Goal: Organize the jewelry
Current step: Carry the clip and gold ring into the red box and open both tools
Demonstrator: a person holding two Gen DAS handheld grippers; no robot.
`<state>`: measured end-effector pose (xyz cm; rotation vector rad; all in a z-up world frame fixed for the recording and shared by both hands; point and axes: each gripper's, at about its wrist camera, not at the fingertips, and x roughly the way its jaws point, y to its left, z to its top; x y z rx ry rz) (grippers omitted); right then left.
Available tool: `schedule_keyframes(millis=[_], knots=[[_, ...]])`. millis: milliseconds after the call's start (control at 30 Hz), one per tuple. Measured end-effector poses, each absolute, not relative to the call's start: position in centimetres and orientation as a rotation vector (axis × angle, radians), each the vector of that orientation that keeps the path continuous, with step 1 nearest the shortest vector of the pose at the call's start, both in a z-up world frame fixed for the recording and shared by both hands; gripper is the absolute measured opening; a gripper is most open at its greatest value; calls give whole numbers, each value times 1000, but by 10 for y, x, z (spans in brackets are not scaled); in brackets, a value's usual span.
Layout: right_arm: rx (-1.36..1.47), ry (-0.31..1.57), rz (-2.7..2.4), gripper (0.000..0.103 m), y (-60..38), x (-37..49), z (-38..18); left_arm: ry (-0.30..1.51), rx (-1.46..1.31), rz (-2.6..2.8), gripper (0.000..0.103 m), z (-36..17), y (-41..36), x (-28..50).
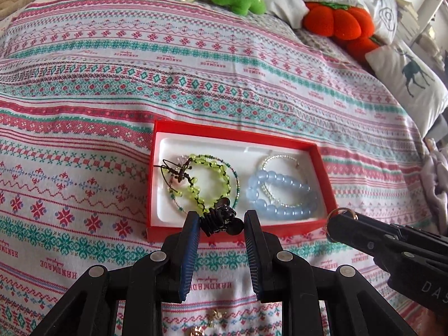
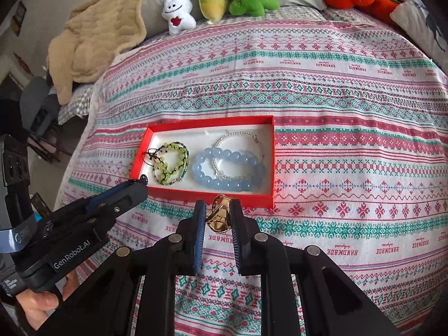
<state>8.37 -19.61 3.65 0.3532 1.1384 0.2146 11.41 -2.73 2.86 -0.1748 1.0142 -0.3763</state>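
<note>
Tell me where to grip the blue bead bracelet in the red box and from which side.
Pinch the blue bead bracelet across its near arc of beads, coming from above. It lies flat in the red box, and the silver bracelet overlaps its far side.

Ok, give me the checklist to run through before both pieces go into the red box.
1. Left gripper shut on the black hair clip: ok.
2. Right gripper shut on the gold ring: ok.
3. Red box open, no lid in the way: ok.
4. Bare floor left in the box: ok, along its far side; the green bead bracelet and blue bead bracelet fill the near part.
5. Both grippers apart from each other: ok.
6. Pieces over the box: not ok; the ring sits short of the near wall.
</note>
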Motion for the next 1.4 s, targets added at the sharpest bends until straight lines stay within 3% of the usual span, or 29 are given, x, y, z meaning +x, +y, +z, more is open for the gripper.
schedule_keyframes(millis=[867, 933, 1000, 1233, 1400], knots=[[378, 1126, 187, 19, -211, 115, 8, 977, -55, -306, 27, 10, -46, 136], [384, 1123, 197, 20, -211, 113, 12, 976, -45, -309, 31, 13, -46, 133], [384, 1115, 202, 22, -212, 111, 17, 978, -39, -310, 43, 15, -46, 130], [383, 1099, 203, 39, -220, 101, 30, 968, -21, -322, 54, 26, -44, 117], [389, 1095, 189, 48, -228, 91, 38, 948, -2, -335, 73, 36, -44, 102]])
